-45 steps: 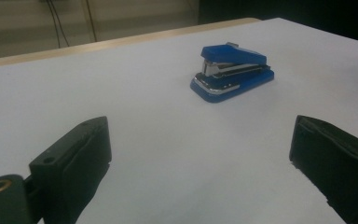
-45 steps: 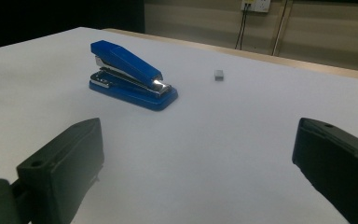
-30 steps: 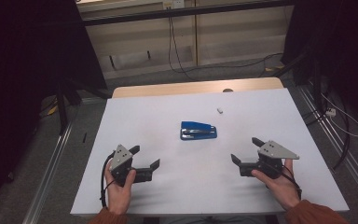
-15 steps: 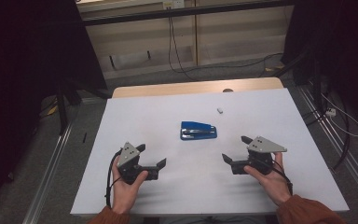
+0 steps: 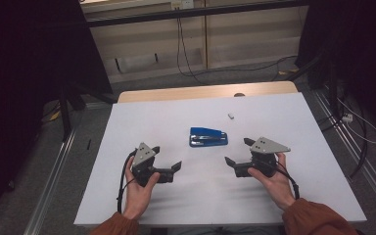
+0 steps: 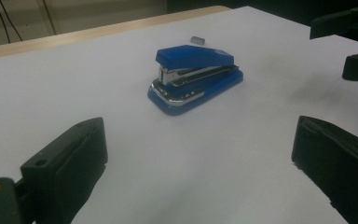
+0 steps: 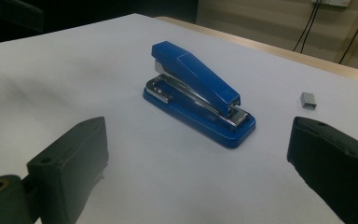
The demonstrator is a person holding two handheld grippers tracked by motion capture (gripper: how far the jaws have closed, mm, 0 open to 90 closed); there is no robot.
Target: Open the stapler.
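Note:
A blue stapler [image 5: 208, 137] lies flat in the middle of the white table [image 5: 152, 117]; its metal mouth faces left in the high view. It also shows between the jaws in the left gripper view [image 6: 196, 74] and the right gripper view [image 7: 198, 93]. A small grey block of staples [image 5: 230, 116] lies just behind it, also seen as the staple block [image 7: 308, 100]. My left gripper [image 5: 166, 157] is open, in front of and left of the stapler, holding nothing. My right gripper [image 5: 238, 152] is open, in front of and right of it, also holding nothing.
A strip of bare wood [image 5: 205, 91] runs along the table's far edge. Beyond it are the floor, cables [image 5: 186, 58] and a wall panel. Metal rails [image 5: 54, 166] flank the table on both sides. Dark curtains stand left and right.
Both grippers have moved inward and slightly forward, closing in on the stapler from either side. Their jaws have stayed open. The stapler has not moved.

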